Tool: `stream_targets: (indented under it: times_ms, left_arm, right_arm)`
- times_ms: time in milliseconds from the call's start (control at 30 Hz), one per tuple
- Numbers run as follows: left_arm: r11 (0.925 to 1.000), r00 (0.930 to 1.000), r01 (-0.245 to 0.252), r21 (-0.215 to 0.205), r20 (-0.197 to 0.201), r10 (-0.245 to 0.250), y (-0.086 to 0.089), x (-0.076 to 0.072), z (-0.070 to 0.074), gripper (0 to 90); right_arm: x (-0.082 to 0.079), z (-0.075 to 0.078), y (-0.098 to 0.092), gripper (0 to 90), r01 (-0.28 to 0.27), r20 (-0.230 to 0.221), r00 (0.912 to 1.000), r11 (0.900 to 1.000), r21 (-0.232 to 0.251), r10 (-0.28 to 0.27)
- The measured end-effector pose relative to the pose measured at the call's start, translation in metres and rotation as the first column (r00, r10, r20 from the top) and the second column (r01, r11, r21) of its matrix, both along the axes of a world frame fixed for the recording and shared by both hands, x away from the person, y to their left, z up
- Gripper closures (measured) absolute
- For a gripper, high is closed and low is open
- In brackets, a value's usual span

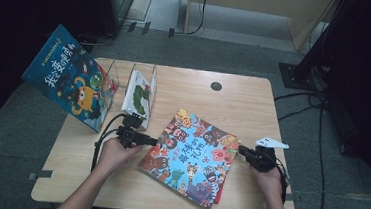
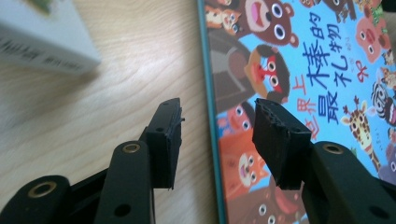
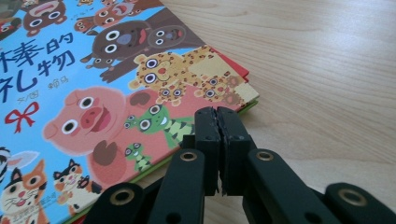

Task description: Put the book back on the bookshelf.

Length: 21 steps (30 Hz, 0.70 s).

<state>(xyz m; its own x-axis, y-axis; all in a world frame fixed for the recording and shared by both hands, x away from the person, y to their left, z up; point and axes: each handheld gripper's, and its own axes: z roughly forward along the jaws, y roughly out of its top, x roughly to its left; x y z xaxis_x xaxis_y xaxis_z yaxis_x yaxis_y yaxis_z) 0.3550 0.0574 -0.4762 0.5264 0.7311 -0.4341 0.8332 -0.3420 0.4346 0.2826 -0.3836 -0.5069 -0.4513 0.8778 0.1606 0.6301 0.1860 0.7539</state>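
a large flat picture book with a bright blue cover crowded with cartoon animals (image 1: 192, 157) lay face up on the pale wooden counter (image 1: 244, 101), turned at an angle, with a thinner red-edged book (image 3: 237, 66) peeking out beneath its corner in the right gripper view.

the left gripper (image 1: 151, 141) sat at the animal book's left edge, held level and pointing toward it. in the left gripper view its two black jaws stood well apart with nothing pressed between them: the book's teal edge (image 2: 212, 116) ran through the gap, one jaw over bare wood beside the book and the other over the cover. whether either pad touched the book could not be told.

the right gripper (image 1: 242, 150) sat at the animal book's right edge, pointing toward it, with the grey three-cornered plate (image 1: 272, 142) showing on top. in the right gripper view its jaws were pressed together, pad against pad, with nothing between them, their tips just at the book's near edge beside the pink pig; whether they touched the cover could not be told.

beyond the animal book's far left corner, a white book with a green caterpillar on it (image 1: 138, 97) stood in a clear wire-framed stand (image 1: 154, 79). farther left of the animal book, a dark blue picture book with an orange horned creature on the cover (image 1: 70, 78) leaned tilted at the counter's edge. a small dark round hole (image 1: 216, 86) sat in the counter beyond the animal book.
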Motion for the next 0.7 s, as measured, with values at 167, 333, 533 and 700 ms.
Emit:
stream_targets:
  times_ms: [167, 333, 533, 700]
  left_arm:
    - [1.0000, 1.0000, 0.008, 0.001, 0.003, -0.008, -0.004, 0.005, -0.004, 46.0]
    - [0.9999, 0.9999, 0.015, 0.000, 0.003, -0.015, -0.007, 0.008, -0.008, 44.0]
    - [0.9989, 0.9990, 0.045, 0.014, 0.002, -0.045, -0.016, 0.009, -0.012, 41.2]
    - [0.9984, 0.9985, 0.054, 0.013, 0.008, -0.055, -0.020, 0.010, -0.016, 38.4]
  right_arm:
    - [-0.002, -0.002, 0.003, 89.4, -0.013, -0.013, 0.9998, 1.000, -0.010, 0.013]
    - [-0.006, -0.003, 0.003, 90.0, -0.029, -0.031, 0.9991, 1.000, -0.008, 0.029]
    - [-0.012, -0.004, 0.005, 89.9, -0.054, -0.046, 0.9975, 0.998, -0.015, 0.054]
    - [-0.016, -0.005, 0.005, 89.9, -0.077, -0.043, 0.9962, 0.997, -0.012, 0.076]
